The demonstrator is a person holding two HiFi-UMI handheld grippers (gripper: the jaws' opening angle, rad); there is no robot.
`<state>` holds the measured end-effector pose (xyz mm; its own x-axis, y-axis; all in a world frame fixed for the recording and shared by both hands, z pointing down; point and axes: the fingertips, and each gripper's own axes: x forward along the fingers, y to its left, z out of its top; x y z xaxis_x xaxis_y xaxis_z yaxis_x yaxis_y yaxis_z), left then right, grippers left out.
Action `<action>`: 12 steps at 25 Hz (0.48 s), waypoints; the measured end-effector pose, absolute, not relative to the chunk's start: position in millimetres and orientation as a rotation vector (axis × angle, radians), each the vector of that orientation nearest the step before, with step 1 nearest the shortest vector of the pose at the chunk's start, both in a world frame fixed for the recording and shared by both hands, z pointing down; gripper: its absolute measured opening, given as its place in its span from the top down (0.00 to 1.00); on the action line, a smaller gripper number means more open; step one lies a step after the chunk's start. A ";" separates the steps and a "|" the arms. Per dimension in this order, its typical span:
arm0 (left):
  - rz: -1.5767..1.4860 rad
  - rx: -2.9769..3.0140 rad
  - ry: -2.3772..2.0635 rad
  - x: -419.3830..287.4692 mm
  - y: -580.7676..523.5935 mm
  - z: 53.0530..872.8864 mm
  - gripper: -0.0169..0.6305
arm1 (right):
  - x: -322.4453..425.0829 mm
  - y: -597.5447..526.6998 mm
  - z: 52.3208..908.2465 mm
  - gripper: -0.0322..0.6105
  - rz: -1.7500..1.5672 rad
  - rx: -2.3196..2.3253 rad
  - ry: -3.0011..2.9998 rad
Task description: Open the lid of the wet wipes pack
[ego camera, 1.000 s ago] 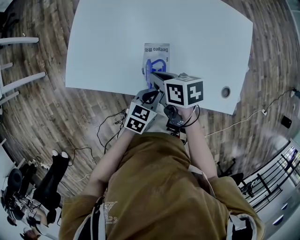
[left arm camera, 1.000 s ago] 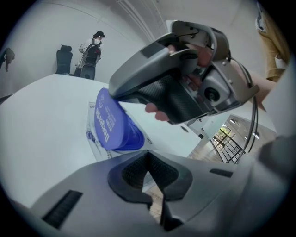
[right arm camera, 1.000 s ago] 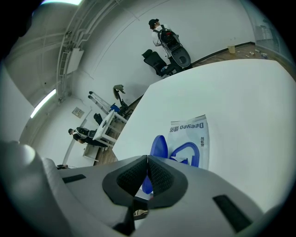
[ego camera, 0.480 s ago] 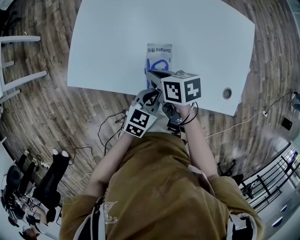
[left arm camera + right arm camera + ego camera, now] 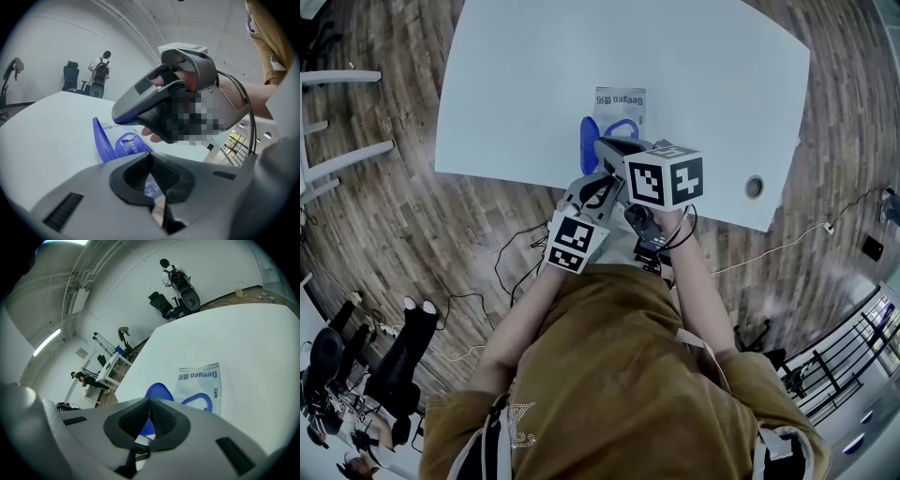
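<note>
White wet wipes pack with blue print [image 5: 623, 108] lies flat on the white counter [image 5: 525, 75], near the counter edge closest to the person. The pack's blue oval lid [image 5: 587, 141] is already up. It stands tilted on edge at the pack's left side and is hinged there. The blue-outlined opening [image 5: 202, 401] on the pack's top face is exposed.

Left hand-held gripper [image 5: 150, 157] is at the pack's near end. Its jaws are together at the tips, and a strip of the pack's printed film sits in the slit between the pads, so it reads as clamped on that end of the pack.

Right hand-held gripper [image 5: 149, 401] is over the pack's near half, above the left one in the head view, with its nose just beside the raised lid. Its jaws are closed together. Lid blue shows above the tips and in the slit below them. I can't tell whether the pads pinch the lid or just sit in front of it. In the left gripper view the right nose hangs just above and beside the lid's top edge.

A round cable hole [image 5: 753, 185] is in the counter, well to the right of the pack. Wood-plank floor [image 5: 384, 216] runs all round. The rest of the counter around the pack is bare.
</note>
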<state>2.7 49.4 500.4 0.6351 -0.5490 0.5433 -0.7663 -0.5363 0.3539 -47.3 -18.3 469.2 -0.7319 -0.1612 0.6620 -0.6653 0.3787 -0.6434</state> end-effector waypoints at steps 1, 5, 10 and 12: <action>0.496 2.277 -1.034 0.0 47.6 501.0 0.97 | -44.5 -19.5 469.6 0.93 1.338 0.719 -2.142; 0.489 2.260 -1.065 -6.8 43.8 501.9 0.97 | -31.8 -21.8 471.5 0.93 1.345 0.754 -2.135; 0.492 2.247 -1.094 -12.3 41.2 504.0 0.97 | -18.4 -18.8 472.5 0.93 1.340 0.824 -2.146; 0.492 2.237 -1.106 -15.7 39.1 505.6 0.97 | -13.2 -17.7 474.8 0.93 1.328 0.853 -2.143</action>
<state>-15.7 39.1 505.6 0.5862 -0.5897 0.5556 -0.8075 -0.4809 0.3416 -13.2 -17.7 474.8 -0.6932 -0.2569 0.6734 -0.7173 0.3365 -0.6101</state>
